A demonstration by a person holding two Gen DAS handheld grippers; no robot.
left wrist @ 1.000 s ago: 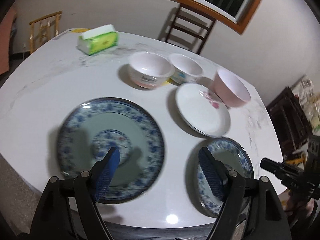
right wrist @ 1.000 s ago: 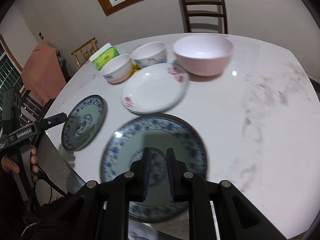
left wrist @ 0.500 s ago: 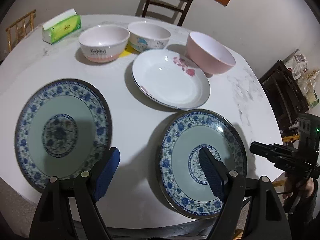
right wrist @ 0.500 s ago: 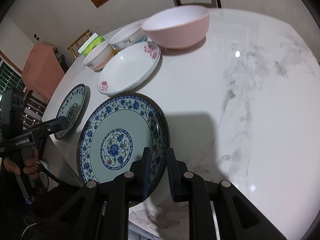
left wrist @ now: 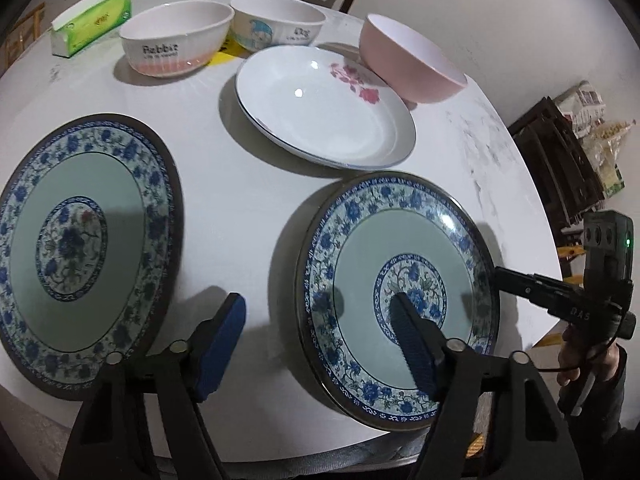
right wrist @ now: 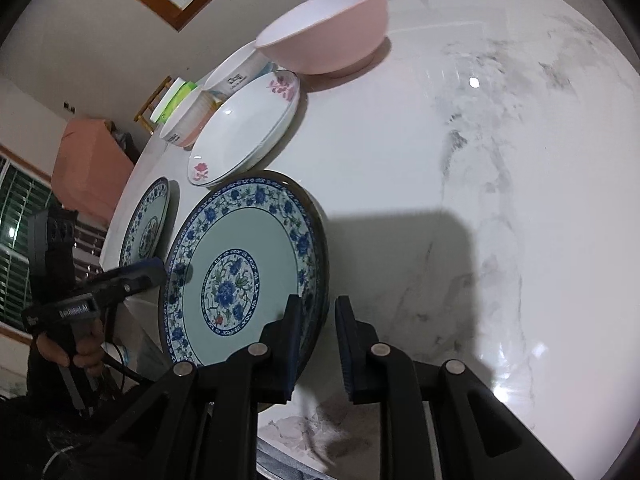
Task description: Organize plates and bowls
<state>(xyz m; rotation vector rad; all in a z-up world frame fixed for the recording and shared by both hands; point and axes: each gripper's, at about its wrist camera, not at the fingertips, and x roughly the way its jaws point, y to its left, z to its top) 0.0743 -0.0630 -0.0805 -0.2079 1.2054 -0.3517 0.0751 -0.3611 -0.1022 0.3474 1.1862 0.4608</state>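
Right-hand blue-patterned plate (left wrist: 400, 292) sits flat at the table (right wrist: 460, 184) near edge, its rim close to the drop-off. Left gripper (left wrist: 320, 332) straddles that plate's left rim, jaws closing, pads not touching yet. Right gripper (right wrist: 318, 330) brackets the plate's right rim, jaws narrow and opening, no pad contact visible. Second blue-patterned plate (left wrist: 80, 248) lies well left, bare tabletop between the two. White floral plate (left wrist: 324, 108) is just beyond, near-touching. Pink bowl (right wrist: 328, 32) and two white bowls (left wrist: 176, 38) stand behind, upright. Wide clear marble to the right. Round plates, no long axis.
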